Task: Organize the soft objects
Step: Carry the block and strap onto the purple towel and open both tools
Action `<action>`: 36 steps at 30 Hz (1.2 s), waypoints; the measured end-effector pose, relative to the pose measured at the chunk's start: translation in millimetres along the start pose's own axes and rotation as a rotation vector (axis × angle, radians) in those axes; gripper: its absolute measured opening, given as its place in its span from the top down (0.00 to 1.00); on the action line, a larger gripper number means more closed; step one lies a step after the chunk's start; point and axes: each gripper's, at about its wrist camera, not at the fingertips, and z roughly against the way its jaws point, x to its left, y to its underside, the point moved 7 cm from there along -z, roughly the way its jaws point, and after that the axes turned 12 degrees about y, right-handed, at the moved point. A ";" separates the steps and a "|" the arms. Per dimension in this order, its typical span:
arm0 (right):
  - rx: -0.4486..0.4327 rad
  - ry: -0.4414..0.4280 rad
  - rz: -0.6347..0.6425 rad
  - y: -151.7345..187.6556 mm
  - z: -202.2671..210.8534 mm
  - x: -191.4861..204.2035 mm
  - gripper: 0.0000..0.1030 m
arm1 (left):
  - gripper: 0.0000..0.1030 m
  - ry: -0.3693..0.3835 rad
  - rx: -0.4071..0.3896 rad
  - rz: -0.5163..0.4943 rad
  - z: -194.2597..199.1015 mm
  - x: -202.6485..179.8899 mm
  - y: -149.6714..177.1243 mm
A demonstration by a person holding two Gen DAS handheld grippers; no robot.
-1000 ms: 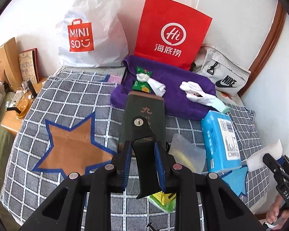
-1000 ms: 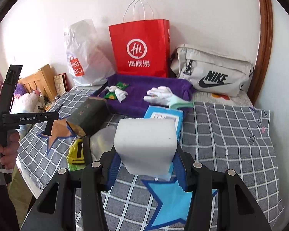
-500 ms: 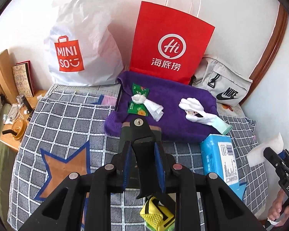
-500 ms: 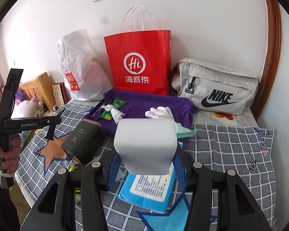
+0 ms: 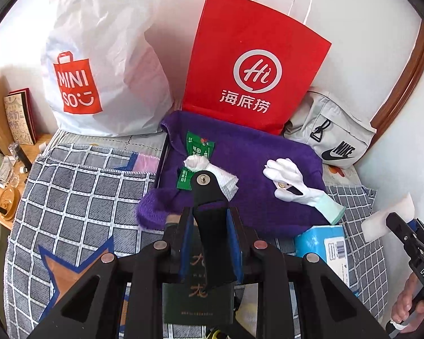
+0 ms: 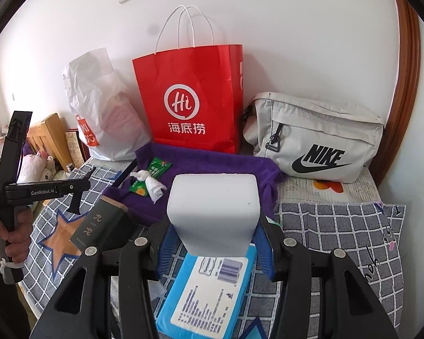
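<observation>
Right hand-held gripper [image 6: 212, 243] clamps a white sponge [image 6: 213, 212]; left hand-held gripper [image 5: 210, 243] pinches a black clip [image 5: 210, 209]; purple towel [image 5: 257, 175] holds a glove [image 5: 294, 180], sponge unplaced

Both tools are matte black plastic. The left gripper [image 5: 210, 243] carries blue ribbed pads [image 5: 185, 240] inside its fingers, silver screws behind them, and "GenRobot.AI" in white on its body. The right gripper [image 6: 213, 240] looks alike. Bare-skinned hands [image 6: 10, 233] grip the handles.
</observation>
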 end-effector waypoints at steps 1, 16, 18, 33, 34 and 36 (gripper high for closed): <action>0.002 0.001 -0.001 -1.9 -4.3 -0.8 0.52 | 0.78 0.000 0.001 0.003 -2.9 1.0 -1.9; 0.034 0.027 0.011 -28.4 -75.4 -10.3 0.52 | 0.77 -0.026 0.021 0.020 -50.6 14.2 -35.3; 0.044 0.027 0.007 -30.6 -86.1 -11.4 0.52 | 0.77 -0.029 0.028 0.007 -56.8 14.5 -38.1; 0.159 0.039 0.100 -31.2 -158.4 -7.2 0.52 | 0.76 -0.044 0.133 -0.031 -101.9 20.4 -39.6; 0.168 0.039 0.110 -30.2 -161.8 -4.5 0.52 | 0.76 -0.043 0.138 -0.033 -104.7 19.9 -39.6; 0.176 0.041 0.129 -28.4 -168.8 1.8 0.52 | 0.76 -0.037 0.144 -0.036 -109.2 19.2 -39.4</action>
